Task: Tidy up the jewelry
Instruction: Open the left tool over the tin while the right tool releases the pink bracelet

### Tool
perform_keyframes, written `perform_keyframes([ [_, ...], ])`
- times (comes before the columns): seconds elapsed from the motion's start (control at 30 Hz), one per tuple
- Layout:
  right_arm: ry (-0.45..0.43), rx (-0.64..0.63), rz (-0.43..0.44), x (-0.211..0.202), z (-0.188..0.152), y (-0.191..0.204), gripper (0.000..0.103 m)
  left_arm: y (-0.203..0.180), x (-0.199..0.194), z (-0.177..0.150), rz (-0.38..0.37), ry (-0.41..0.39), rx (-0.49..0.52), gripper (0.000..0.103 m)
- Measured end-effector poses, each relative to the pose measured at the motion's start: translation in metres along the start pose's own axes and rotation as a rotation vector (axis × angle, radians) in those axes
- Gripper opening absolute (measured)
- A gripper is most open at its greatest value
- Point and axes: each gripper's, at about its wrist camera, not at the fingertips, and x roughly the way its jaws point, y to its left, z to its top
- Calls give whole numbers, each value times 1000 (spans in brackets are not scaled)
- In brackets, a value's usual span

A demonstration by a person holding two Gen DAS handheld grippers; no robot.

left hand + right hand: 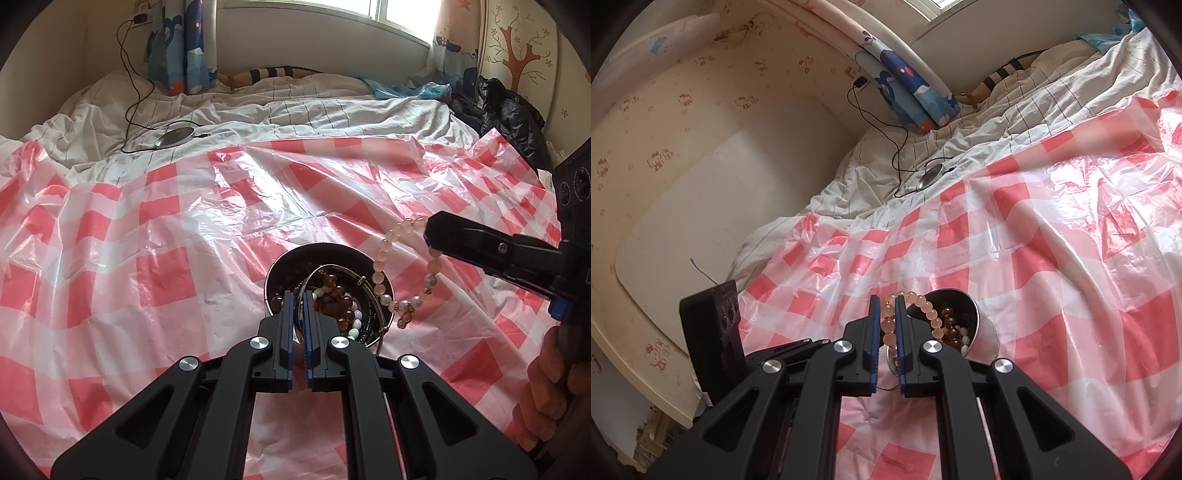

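Observation:
A small metal cup (320, 246) stands on the checked sheet, filled with amber beads (334, 291), white beads (356, 317) and a metal bangle (332, 266). My left gripper (298, 293) is shut on the cup's near left rim. From the right, my right gripper (428, 236) is shut on a pale pink bead bracelet (378, 266), whose loop hangs over the cup's right rim. In the right wrist view the right gripper (887, 301) pinches the bracelet (925, 308) just left of the tilted cup (988, 332). The left gripper's body shows at the left, its fingers hidden.
A pink-and-white checked plastic sheet (166, 221) covers the bed, with a rumpled white quilt (314, 107) beyond it. A round silver disc on a black cable (175, 137) lies on the quilt. A black jacket (509, 110) is piled at far right. A hand (546, 369) grips the right tool.

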Motion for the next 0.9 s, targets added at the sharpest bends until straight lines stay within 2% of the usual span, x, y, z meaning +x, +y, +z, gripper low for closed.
perform_keyframes([
  [0.23,22,-36,-48,13,1,0,9,-14,17,-1,31,32,57,8],
  [0.47,43,-40,-57,22,1,-4,9,6,-6,2,85,-37,-6,36],
  [0.6,46,-40,-67,23,1,-4,9,17,-12,0,109,-51,-22,42],
  [0.7,87,-58,-145,26,-1,-3,9,17,-13,-4,117,-42,-1,46],
  [0.73,103,-54,-136,27,-2,-4,9,16,-14,-4,118,-41,5,48],
  [0.83,180,-56,-117,40,-8,-4,17,15,-17,-7,128,-45,26,53],
  [0.87,199,-62,-123,45,-11,-4,27,15,-18,-8,130,-45,30,53],
  [0.9,240,-65,-114,54,-16,-3,29,15,-19,-9,131,-45,33,53],
])
